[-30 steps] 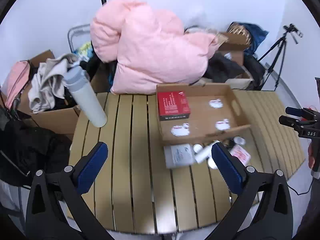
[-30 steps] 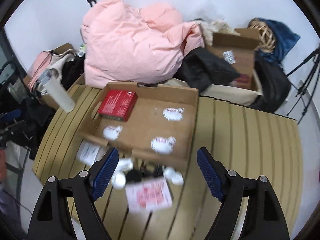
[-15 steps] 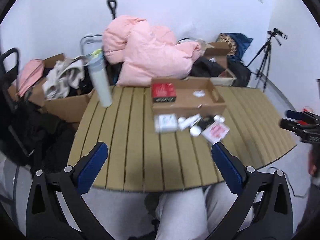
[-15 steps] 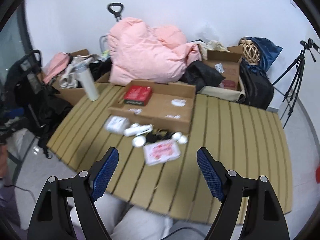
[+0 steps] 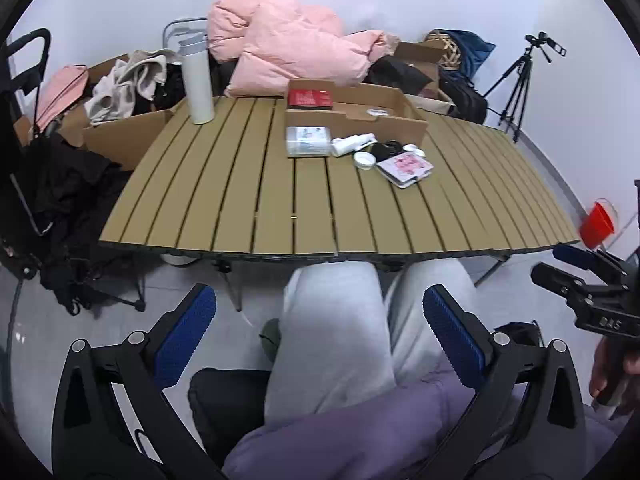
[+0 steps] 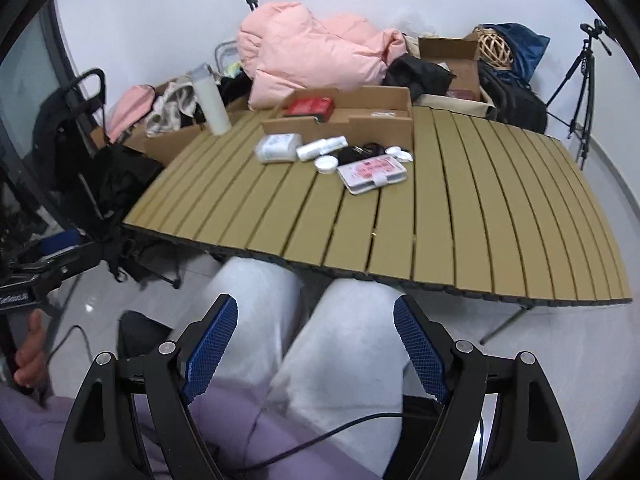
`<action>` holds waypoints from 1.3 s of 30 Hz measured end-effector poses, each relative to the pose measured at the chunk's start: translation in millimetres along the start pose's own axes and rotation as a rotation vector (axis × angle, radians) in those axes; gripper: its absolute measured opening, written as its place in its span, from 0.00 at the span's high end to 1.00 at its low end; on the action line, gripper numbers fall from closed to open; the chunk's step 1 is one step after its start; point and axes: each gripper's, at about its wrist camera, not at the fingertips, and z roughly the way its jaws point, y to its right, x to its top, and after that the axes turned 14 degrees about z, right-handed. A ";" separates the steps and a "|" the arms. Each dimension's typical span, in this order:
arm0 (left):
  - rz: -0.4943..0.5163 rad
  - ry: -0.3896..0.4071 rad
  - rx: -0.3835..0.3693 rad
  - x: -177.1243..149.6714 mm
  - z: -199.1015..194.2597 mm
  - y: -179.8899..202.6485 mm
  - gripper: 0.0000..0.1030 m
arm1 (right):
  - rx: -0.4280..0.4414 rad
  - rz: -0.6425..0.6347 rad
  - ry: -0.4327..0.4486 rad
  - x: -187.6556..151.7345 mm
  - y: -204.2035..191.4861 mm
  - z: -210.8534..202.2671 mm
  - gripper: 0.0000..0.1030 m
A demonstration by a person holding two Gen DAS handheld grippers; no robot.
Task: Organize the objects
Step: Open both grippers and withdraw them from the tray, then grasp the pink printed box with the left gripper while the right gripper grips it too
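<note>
A shallow cardboard box (image 5: 400,118) (image 6: 380,120) sits at the far side of the slatted table (image 5: 280,200) (image 6: 480,200), with a red box (image 5: 311,95) (image 6: 310,106) inside. In front of it lie a clear wipes pack (image 5: 308,141) (image 6: 278,147), a white tube (image 5: 354,143) (image 6: 322,147), a round white jar (image 5: 364,159) (image 6: 326,164), black items (image 6: 356,152) and a pink patterned pouch (image 5: 406,167) (image 6: 372,171). My left gripper (image 5: 320,336) and right gripper (image 6: 316,344) are both open and empty, held back over the person's lap, well short of the table.
A white bottle (image 5: 197,80) (image 6: 210,100) stands at the table's far left corner. A pink duvet (image 5: 288,48), bags, cardboard boxes and a tripod (image 5: 520,72) crowd behind the table. A red cup (image 5: 597,226) is on the floor at right. The person's grey-trousered legs (image 5: 332,340) are below me.
Both grippers have pulled back from above the table to over the lap, so the table now looks farther away. The objects on the table have not moved.
</note>
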 end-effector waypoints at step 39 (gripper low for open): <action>-0.083 -0.063 -0.305 104.2 291.8 70.9 0.77 | 0.182 0.331 -0.158 122.6 114.2 246.3 0.74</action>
